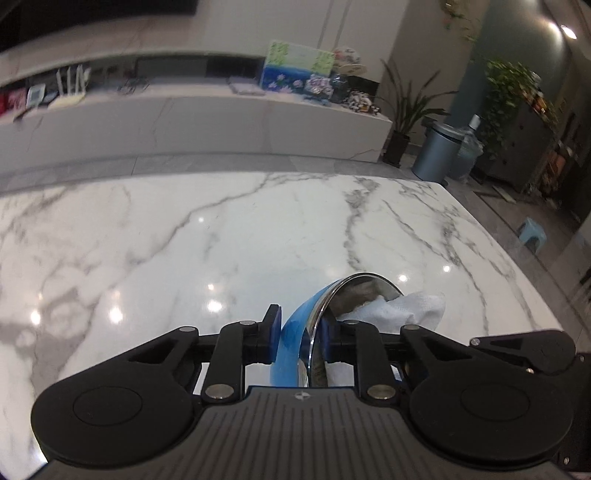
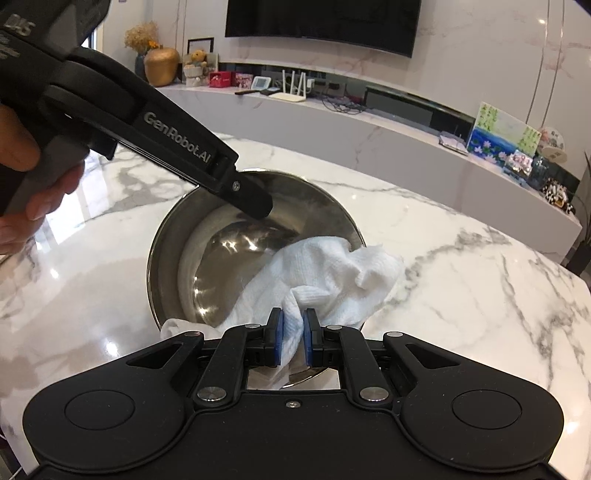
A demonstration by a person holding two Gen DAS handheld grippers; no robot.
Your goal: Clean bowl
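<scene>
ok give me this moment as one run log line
left gripper: shut on bowl rim | right gripper: shut on white cloth | cloth: partly inside bowl | bowl: tilted, on marble table

We are in a home's living and dining area. A white marble table (image 1: 184, 240) fills the near view; beyond it a long marble media shelf (image 2: 369, 114) under a wall television (image 2: 321, 18) carries a router (image 2: 291, 90), a teddy bear (image 2: 195, 61), a gold vase (image 2: 160, 66) and a painting (image 2: 498, 134). Far right stand potted plants (image 1: 410, 103), a bin (image 1: 436, 151) and a water jug (image 1: 469, 147).
</scene>
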